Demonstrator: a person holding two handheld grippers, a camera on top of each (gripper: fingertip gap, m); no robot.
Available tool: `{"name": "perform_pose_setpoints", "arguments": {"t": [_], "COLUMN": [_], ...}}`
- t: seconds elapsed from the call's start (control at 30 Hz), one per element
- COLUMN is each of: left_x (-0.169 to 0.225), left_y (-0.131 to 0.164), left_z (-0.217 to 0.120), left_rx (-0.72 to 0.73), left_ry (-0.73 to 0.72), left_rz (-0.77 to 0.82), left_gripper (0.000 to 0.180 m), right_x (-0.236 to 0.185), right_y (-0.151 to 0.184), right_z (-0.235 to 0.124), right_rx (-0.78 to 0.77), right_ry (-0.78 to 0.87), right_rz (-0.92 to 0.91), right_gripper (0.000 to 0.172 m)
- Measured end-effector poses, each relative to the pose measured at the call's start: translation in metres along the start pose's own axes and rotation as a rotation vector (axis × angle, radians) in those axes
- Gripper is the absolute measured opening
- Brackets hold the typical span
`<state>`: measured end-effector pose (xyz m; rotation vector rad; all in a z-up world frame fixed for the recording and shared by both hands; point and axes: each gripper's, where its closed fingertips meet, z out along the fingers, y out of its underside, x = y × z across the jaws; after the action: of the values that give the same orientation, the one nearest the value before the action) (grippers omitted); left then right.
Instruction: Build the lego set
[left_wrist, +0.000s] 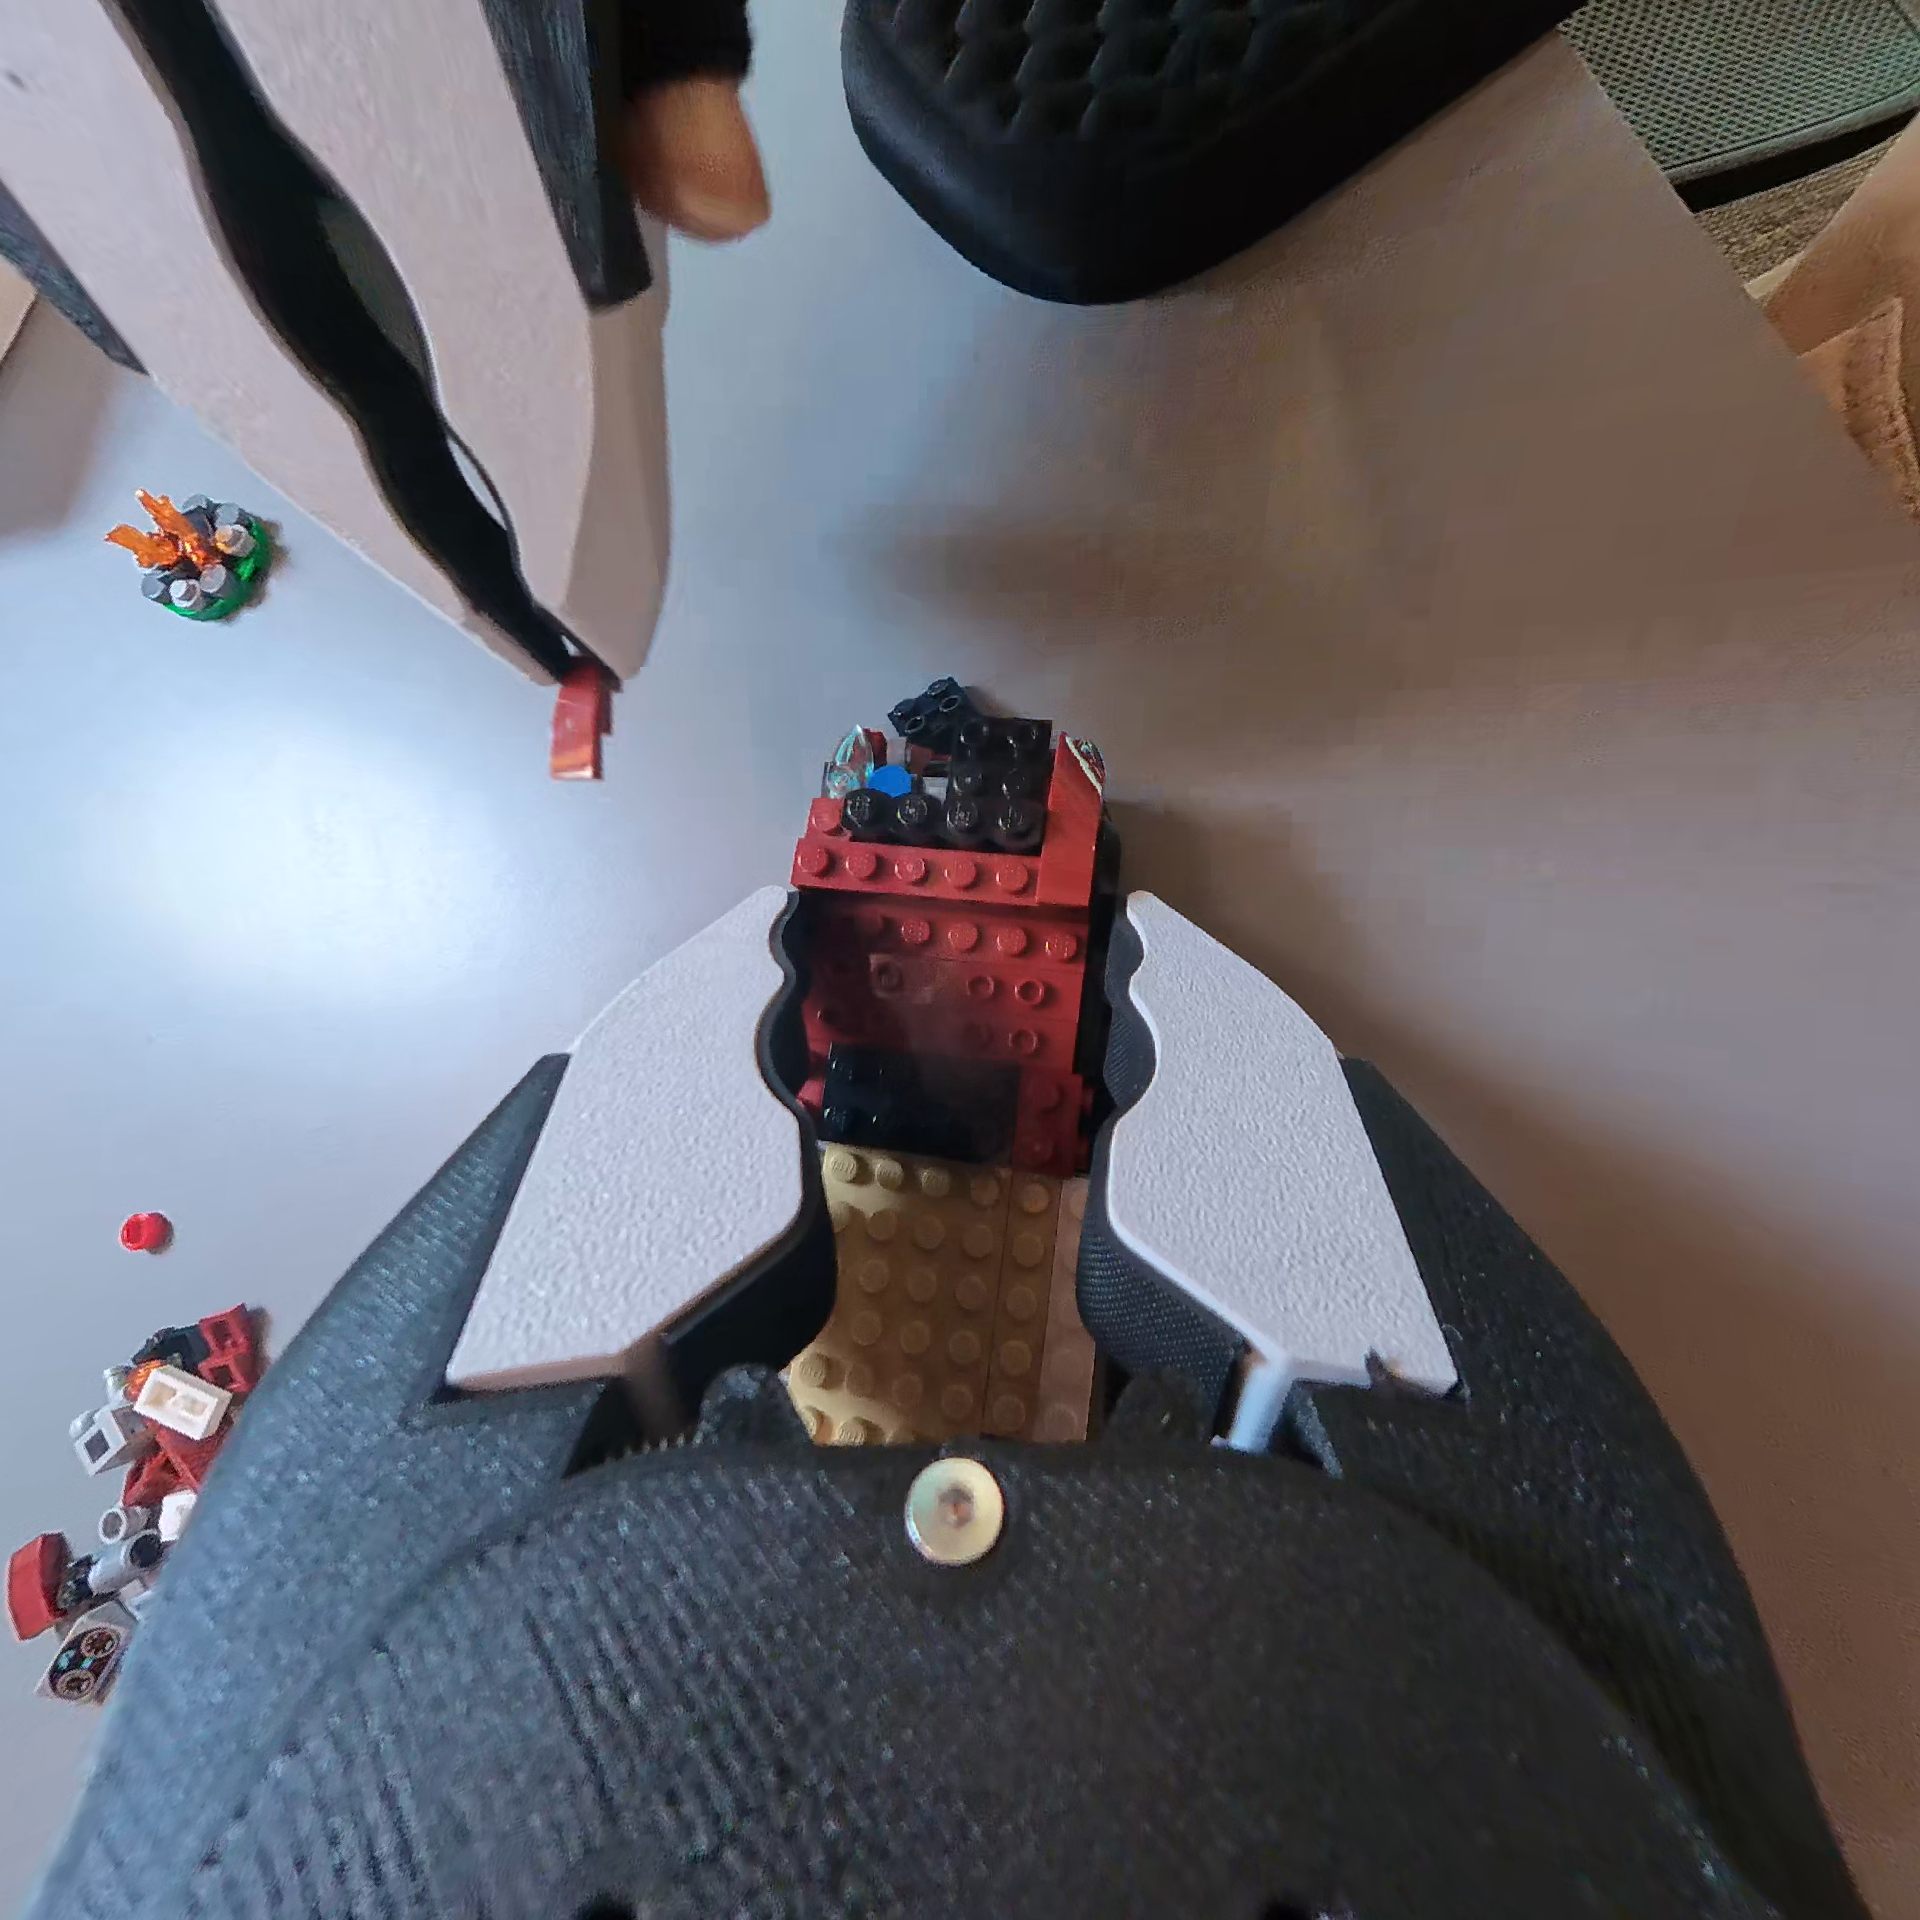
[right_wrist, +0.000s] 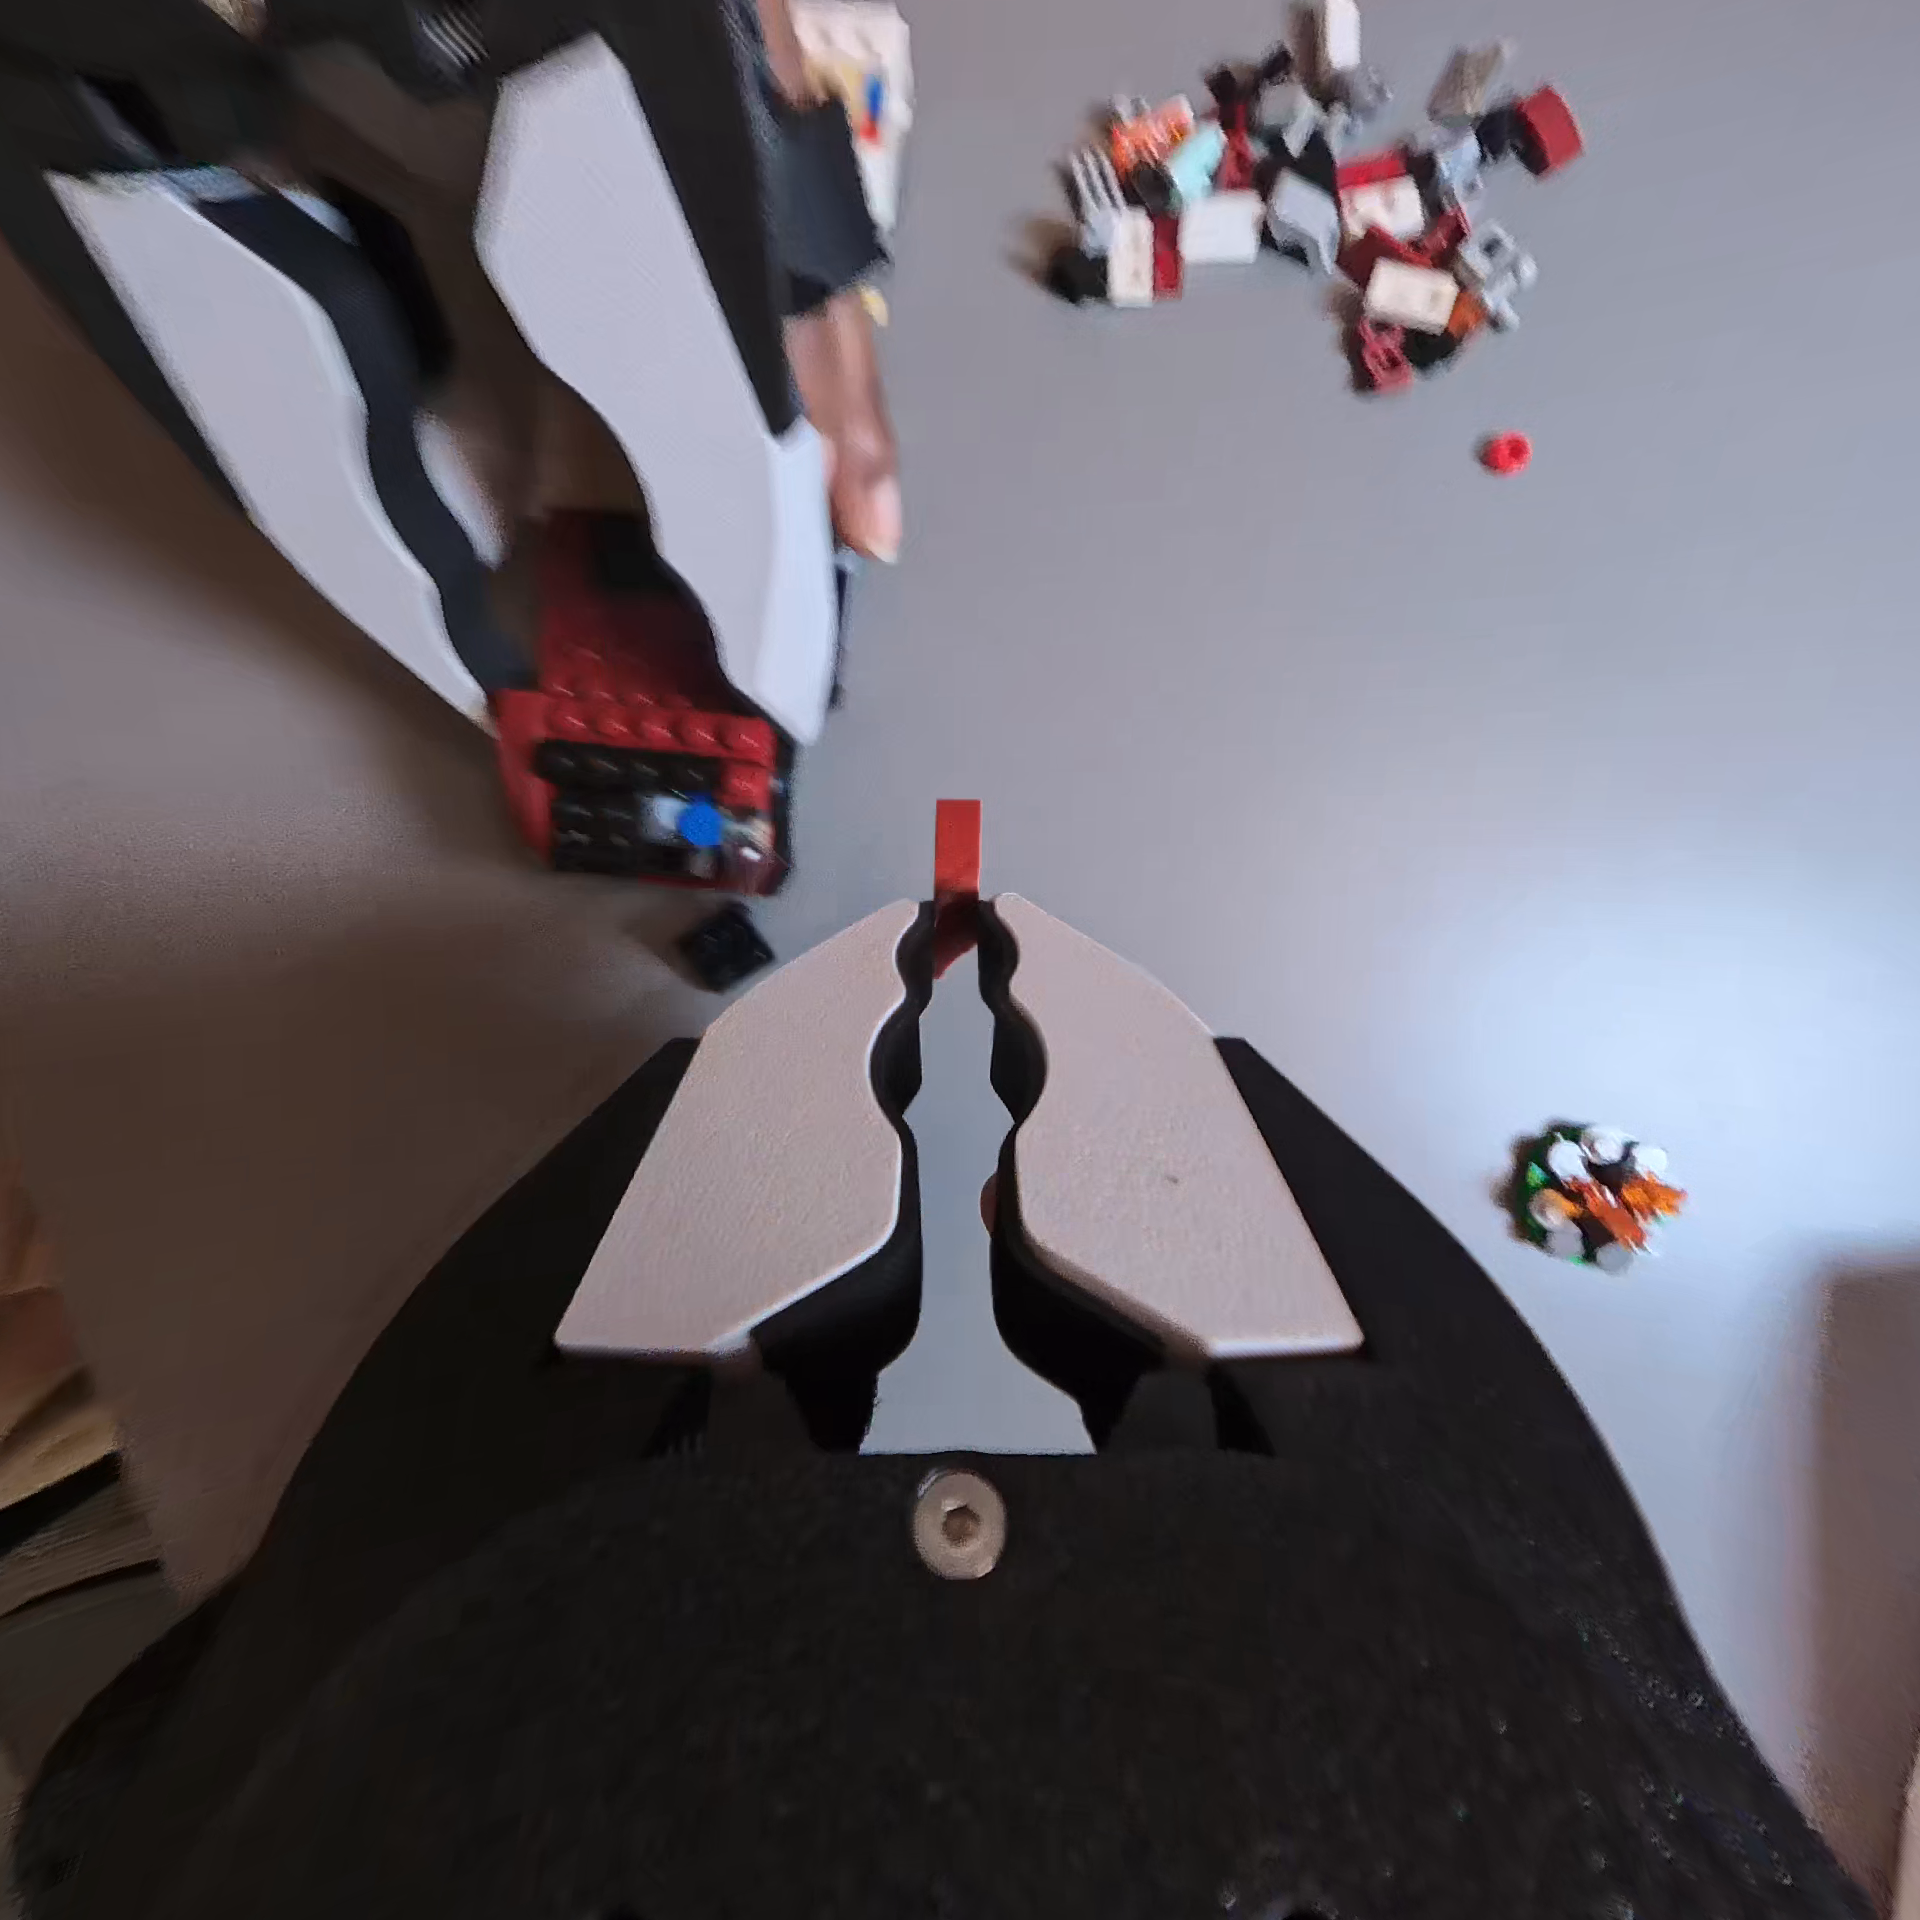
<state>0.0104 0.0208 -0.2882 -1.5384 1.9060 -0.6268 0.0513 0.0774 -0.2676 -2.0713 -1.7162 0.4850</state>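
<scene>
Here, left claw (left_wrist: 951, 914) clamped across stiff, knobbly dark-red brick model (left_wrist: 940, 935), above desk (left_wrist: 1351, 727); at ten o'clock, right claw (right_wrist: 956, 914) pinching light, slippery red tile (right_wrist: 956, 847) by its end.

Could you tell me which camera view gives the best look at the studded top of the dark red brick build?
The left wrist view: the dark red brick build sits sharp and central between the left gripper fingers. The right wrist view shows it blurred, off to one side.
</scene>
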Motion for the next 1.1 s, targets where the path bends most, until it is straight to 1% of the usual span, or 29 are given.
{"name": "perform_pose_setpoints", "arguments": {"t": [0.13, 0.2, 0.23, 0.27, 0.37, 0.43, 0.5, 0.53, 0.63, 0.77, 0.9, 1.0, 1.1], "left_x": [0.0, 0.0, 0.0, 0.0, 0.001, 0.001, 0.0, -0.001, 0.0, -0.003, -0.002, -0.002, -0.002], "left_y": [0.001, 0.001, 0.001, 0.001, 0.002, 0.003, 0.005, 0.005, 0.004, 0.001, 0.006, 0.006, 0.006], "left_z": [-0.001, -0.001, -0.001, -0.002, -0.003, -0.004, -0.005, -0.006, -0.007, -0.006, 0.0, 0.001, 0.0], "left_rx": [-0.002, -0.004, -0.006, -0.009, -0.016, -0.023, -0.042, -0.049, -0.045, -0.047, -0.098, -0.096, -0.094], "left_ry": [-0.008, -0.013, -0.015, -0.015, -0.019, -0.02, -0.026, -0.036, -0.025, -0.027, -0.021, -0.029, -0.037], "left_rz": [-0.002, -0.004, -0.005, -0.005, -0.008, -0.013, -0.012, -0.009, -0.033, -0.052, -0.038, -0.036, -0.041], "left_gripper": [0.056, 0.056, 0.056, 0.056, 0.056, 0.056, 0.056, 0.062, 0.072, 0.07, 0.061, 0.06, 0.06], "right_x": [0.018, 0.02, 0.019, 0.021, 0.019, 0.007, -0.016, -0.027, -0.048, -0.053, -0.054, -0.054, -0.054], "right_y": [0.03, 0.032, 0.031, 0.031, 0.022, 0.016, 0.018, 0.021, 0.033, 0.036, 0.03, 0.028, 0.026], "right_z": [0.018, 0.021, 0.021, 0.019, 0.003, -0.012, -0.018, -0.015, 0.003, 0.016, 0.022, 0.025, 0.025], "right_rx": [-0.127, -0.136, -0.134, -0.137, -0.058, 0.02, 0.065, 0.074, 0.062, 0.028, -0.013, -0.036, -0.024], "right_ry": [0.092, 0.108, 0.105, 0.114, 0.112, 0.071, -0.005, -0.04, -0.105, -0.149, -0.178, -0.171, -0.161], "right_rz": [-0.017, -0.042, -0.041, -0.042, -0.054, -0.098, -0.146, -0.154, -0.163, -0.189, -0.244, -0.272, -0.256], "right_gripper": [0.008, 0.009, 0.018, 0.022, 0.028, 0.03, 0.029, 0.029, 0.029, 0.029, 0.027, 0.017, 0.016]}}
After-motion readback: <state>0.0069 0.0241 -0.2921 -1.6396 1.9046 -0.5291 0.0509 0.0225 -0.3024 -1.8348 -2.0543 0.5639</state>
